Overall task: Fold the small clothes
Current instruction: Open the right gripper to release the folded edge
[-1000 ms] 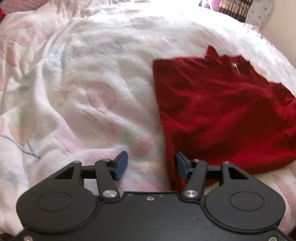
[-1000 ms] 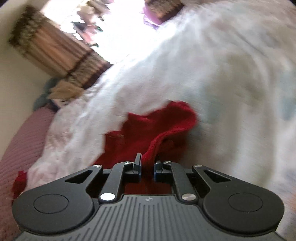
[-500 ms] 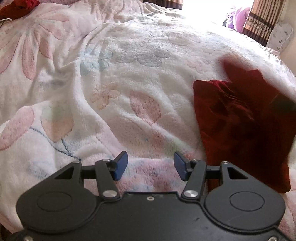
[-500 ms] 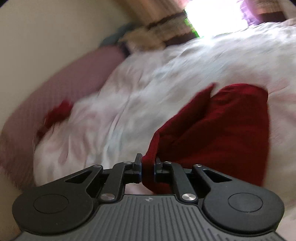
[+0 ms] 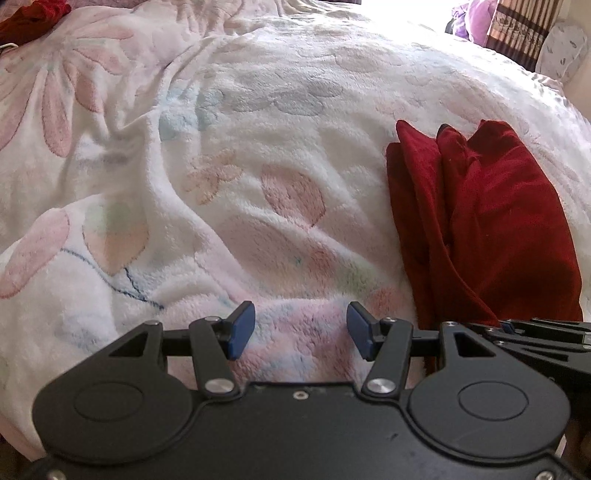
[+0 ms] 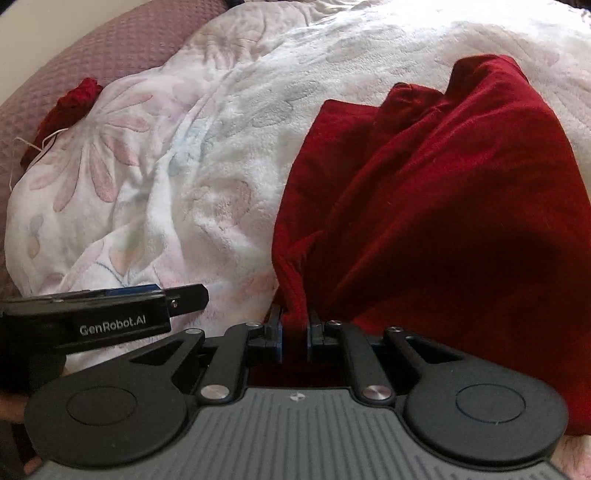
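Note:
A dark red garment point(image 5: 491, 221) lies doubled over on the white floral blanket point(image 5: 229, 155), at the right of the left wrist view. In the right wrist view the red garment point(image 6: 436, 206) fills the right half, and my right gripper point(image 6: 294, 338) is shut on a bunched edge of it near the blanket. My left gripper point(image 5: 297, 328) hangs open over bare blanket just left of the garment, with nothing between its blue pads point(image 5: 242, 325). The left gripper's body point(image 6: 107, 310) shows at the left of the right wrist view, close beside the right one.
A second red cloth point(image 6: 70, 107) with a white string lies at the blanket's far left edge, against a mauve knitted cover point(image 6: 110, 48). Striped curtains point(image 5: 524, 29), a purple thing and a bright window stand at the far right. The blanket is rumpled into ridges.
My right gripper has swept the garment's edge across and down toward the left gripper, folding the garment over itself into a narrower shape. The left gripper has shifted slightly left, off the garment's edge.

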Action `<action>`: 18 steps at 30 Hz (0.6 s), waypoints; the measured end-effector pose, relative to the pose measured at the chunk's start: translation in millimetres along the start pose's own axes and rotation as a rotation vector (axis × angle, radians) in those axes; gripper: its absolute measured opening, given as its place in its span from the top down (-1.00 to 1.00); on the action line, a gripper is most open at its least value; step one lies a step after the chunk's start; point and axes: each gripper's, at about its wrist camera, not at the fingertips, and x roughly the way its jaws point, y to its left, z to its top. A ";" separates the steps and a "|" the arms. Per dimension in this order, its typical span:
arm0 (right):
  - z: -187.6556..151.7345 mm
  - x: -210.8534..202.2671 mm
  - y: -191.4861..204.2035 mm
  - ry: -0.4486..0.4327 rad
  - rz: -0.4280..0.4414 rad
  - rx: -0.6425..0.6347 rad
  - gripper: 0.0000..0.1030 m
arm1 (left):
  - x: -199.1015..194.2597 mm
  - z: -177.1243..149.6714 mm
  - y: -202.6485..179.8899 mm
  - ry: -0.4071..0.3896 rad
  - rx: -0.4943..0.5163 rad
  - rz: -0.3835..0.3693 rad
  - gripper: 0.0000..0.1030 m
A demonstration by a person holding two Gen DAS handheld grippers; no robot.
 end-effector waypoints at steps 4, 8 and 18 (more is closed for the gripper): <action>1.4 1.8 2.9 0.008 0.002 -0.025 0.57 | 0.8 0.1 0.5 0.003 0.003 0.000 -0.10; 12.3 -17.8 17.4 0.012 0.053 -0.039 0.31 | -2.8 0.6 2.5 -0.018 -0.011 -0.005 -0.10; 19.6 -75.1 -1.2 -0.107 -0.120 -0.177 0.21 | -28.1 13.8 -11.4 -0.082 -0.062 -0.106 -0.10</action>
